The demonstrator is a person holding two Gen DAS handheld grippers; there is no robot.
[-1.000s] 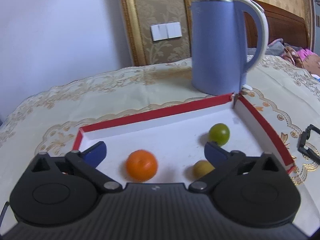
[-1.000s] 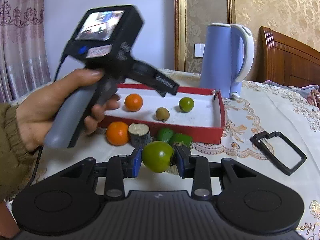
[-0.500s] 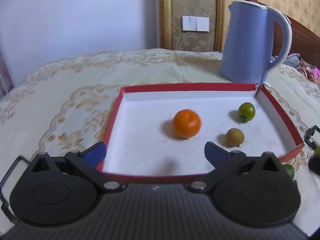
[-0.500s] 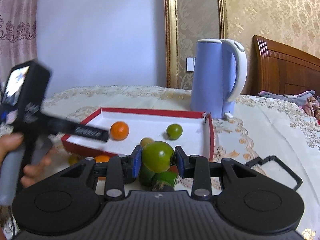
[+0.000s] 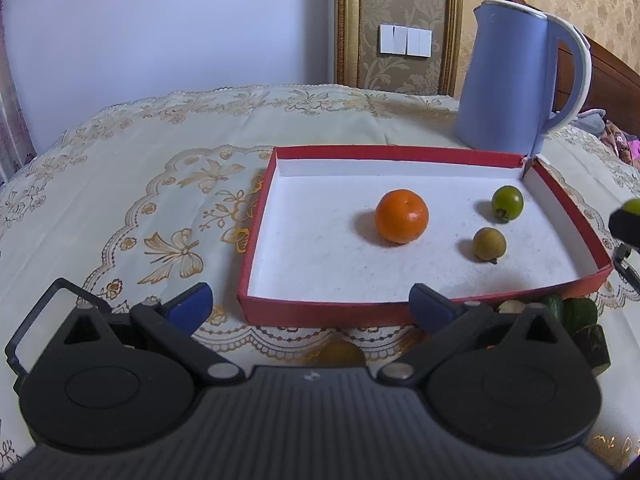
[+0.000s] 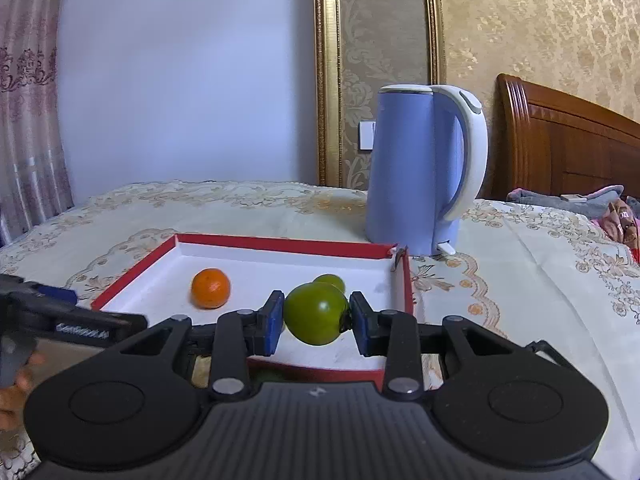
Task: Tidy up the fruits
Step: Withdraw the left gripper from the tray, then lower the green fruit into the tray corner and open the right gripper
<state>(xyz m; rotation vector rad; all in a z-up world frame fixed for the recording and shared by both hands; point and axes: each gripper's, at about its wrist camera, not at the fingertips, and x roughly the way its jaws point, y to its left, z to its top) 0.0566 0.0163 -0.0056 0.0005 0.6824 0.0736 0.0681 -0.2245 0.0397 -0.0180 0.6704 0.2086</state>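
The green fruit (image 6: 316, 313) sits clamped between the right tool's (image 6: 316, 316) pads, just short of the red tray (image 6: 407, 280). Pinched only at its round sides, it could slip and roll if jolted, or clip the tray's near wall if carried low. The left tool (image 5: 310, 302) hangs spread apart, empty, before the tray.

Two wrist views facing the red tray (image 5: 400, 314)

Both cameras looked forward and downward from just before the tray's near wall, the left one nearer its left corner; both shared tray, orange (image 6: 210, 288) and kettle (image 5: 508, 80).
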